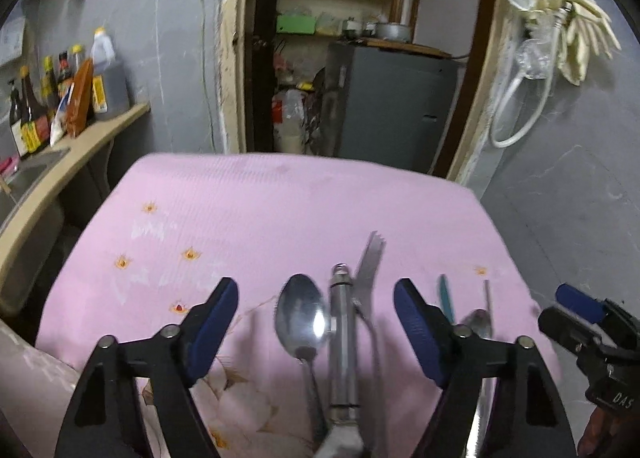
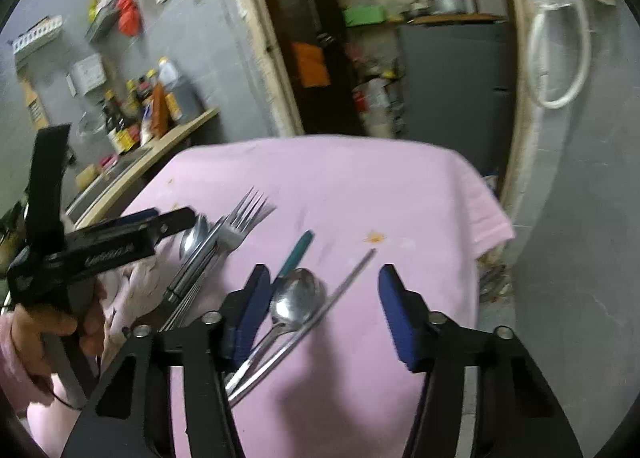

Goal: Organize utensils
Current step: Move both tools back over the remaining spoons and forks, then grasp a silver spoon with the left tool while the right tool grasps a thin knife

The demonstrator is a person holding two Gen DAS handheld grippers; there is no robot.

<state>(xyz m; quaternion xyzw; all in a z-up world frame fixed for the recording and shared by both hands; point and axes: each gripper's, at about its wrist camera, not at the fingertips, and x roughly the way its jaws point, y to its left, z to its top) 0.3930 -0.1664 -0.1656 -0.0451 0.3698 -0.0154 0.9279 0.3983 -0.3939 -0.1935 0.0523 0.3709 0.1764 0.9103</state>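
Both hand-held grippers spread, nothing held. Left hand-held gripper [image 1: 316, 332] hovers over a spoon [image 1: 301, 316], a metal-handled utensil [image 1: 342, 342] and a fork [image 1: 370, 262] bunched at the near edge of the pink-clothed surface [image 1: 248, 209]. Right hand-held gripper [image 2: 322, 312] straddles a second spoon [image 2: 297, 294] and a thin rod [image 2: 340, 290], teal-handled item [image 2: 297, 252] just beside. Judgement: straddle one handle only and close on it, so neighbours stay undisturbed.

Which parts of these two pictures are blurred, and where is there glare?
Left wrist view: glare sits on the spoon bowl, the fork is smeared by motion, and the fisheye bends the doorway. Right wrist view: the fork tines ghost, while the nearer spoon is sharper.
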